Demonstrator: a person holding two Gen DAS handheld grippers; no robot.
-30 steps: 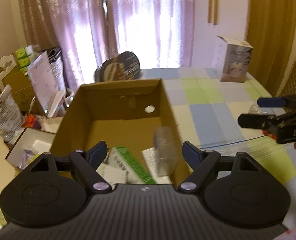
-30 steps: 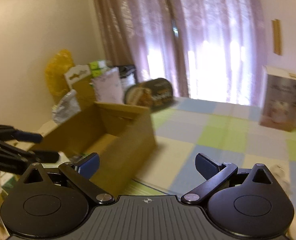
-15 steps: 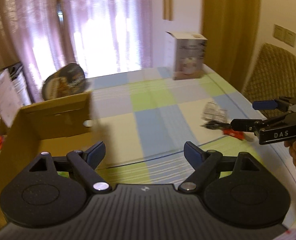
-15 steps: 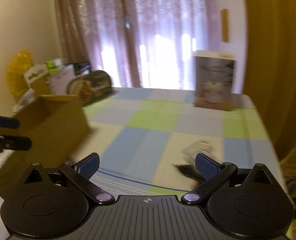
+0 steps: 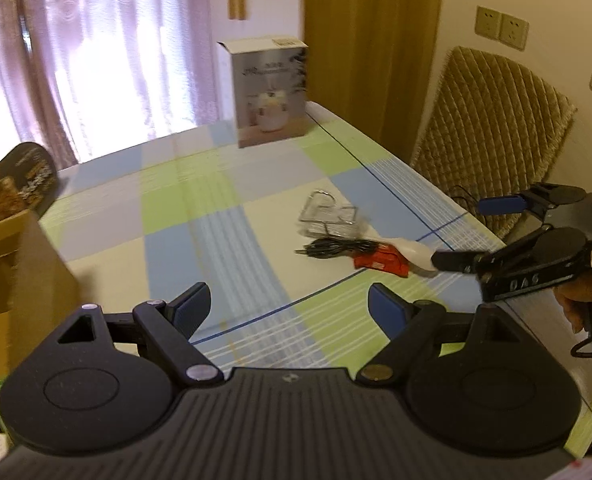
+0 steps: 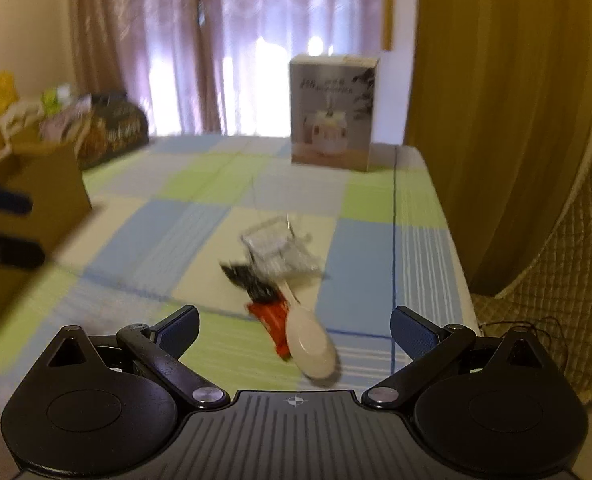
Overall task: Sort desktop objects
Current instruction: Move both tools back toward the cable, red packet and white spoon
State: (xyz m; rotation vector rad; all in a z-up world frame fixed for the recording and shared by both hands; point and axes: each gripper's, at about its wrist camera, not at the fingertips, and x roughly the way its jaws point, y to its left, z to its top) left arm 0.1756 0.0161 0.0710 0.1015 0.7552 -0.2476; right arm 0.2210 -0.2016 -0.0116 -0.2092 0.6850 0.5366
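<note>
Two handheld grippers appear above a table covered with a checked cloth (image 5: 199, 216) of blue, green, cream and grey squares. Left gripper (image 5: 288, 307): fingers spread wide, blue pads facing each other, nothing between them; it hangs over a bare stretch of cloth. Right gripper (image 6: 294, 329): fingers likewise spread wide and holding nothing; in the left wrist view its lower finger (image 5: 454, 260) lies close to the white spoon's bowl, though contact cannot be confirmed. A hand (image 5: 584, 300) grips its handle at the right edge.

Objects awaiting sorting form a small cluster near the table's right side: a smooth white plastic spoon (image 6: 310, 346) with an oval bowl; a crinkled red wrapper (image 6: 271, 316) touching the spoon's left side; a coiled black cable (image 5: 336, 249) just beyond the wrapper; and a bent wire rack in clear film (image 5: 330, 216) behind the cable. This cluster sits directly ahead of the right gripper, the spoon's bowl lying between its fingers in the view.

A brown cardboard box (image 5: 11, 280) stands at the table's left edge. An upright printed carton (image 5: 269, 96) stands at the far edge, well apart from the cluster, and a quilted chair back (image 5: 492, 140) rises on the right.
</note>
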